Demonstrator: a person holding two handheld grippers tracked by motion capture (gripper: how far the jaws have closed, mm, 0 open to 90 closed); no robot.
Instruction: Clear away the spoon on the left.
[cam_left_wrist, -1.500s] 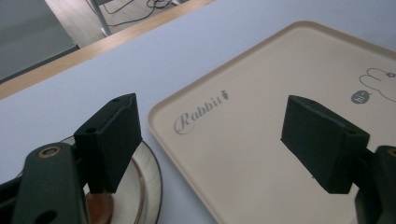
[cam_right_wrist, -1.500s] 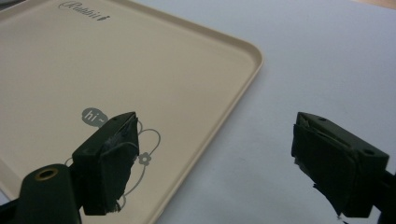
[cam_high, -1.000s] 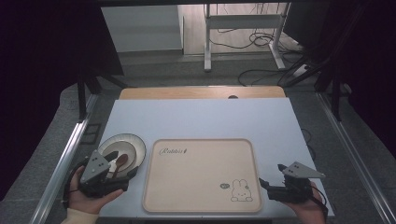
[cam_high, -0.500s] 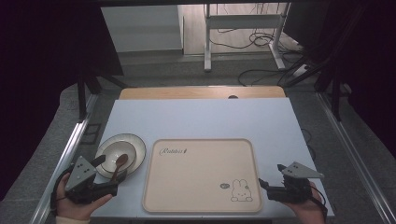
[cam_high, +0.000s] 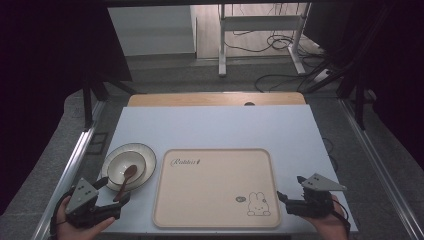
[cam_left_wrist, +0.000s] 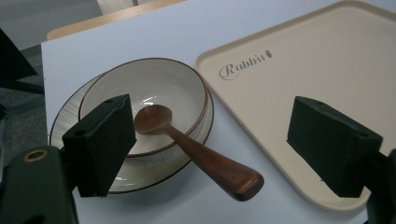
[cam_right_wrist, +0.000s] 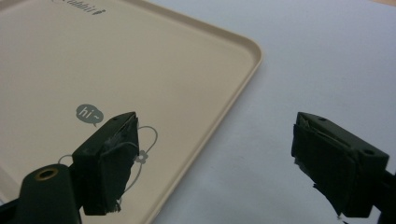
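A cream bowl (cam_high: 126, 165) (cam_left_wrist: 154, 88) sits on a striped plate (cam_high: 148, 156) (cam_left_wrist: 70, 116) at the table's front left. A brown wooden spoon (cam_high: 125, 180) (cam_left_wrist: 201, 156) rests in the bowl, its handle sticking out over the rim toward me. My left gripper (cam_high: 112, 197) (cam_left_wrist: 224, 144) hangs open just short of the handle's end, nothing between its jaws. A beige tray (cam_high: 210, 200) (cam_left_wrist: 299, 70) (cam_right_wrist: 93, 60) with a rabbit print lies in the middle. My right gripper (cam_high: 282, 199) (cam_right_wrist: 219, 163) stands open over the tray's front right edge.
The white table (cam_high: 215, 125) reaches back to a wooden strip (cam_high: 215, 99). Metal rails (cam_high: 75, 160) run along both sides. Beyond the table is floor with cables (cam_high: 280, 80) and a stand's legs (cam_high: 222, 55).
My left gripper has drawn back from over the plate toward the front left corner, leaving the spoon lying in the bowl. The right gripper has barely moved.
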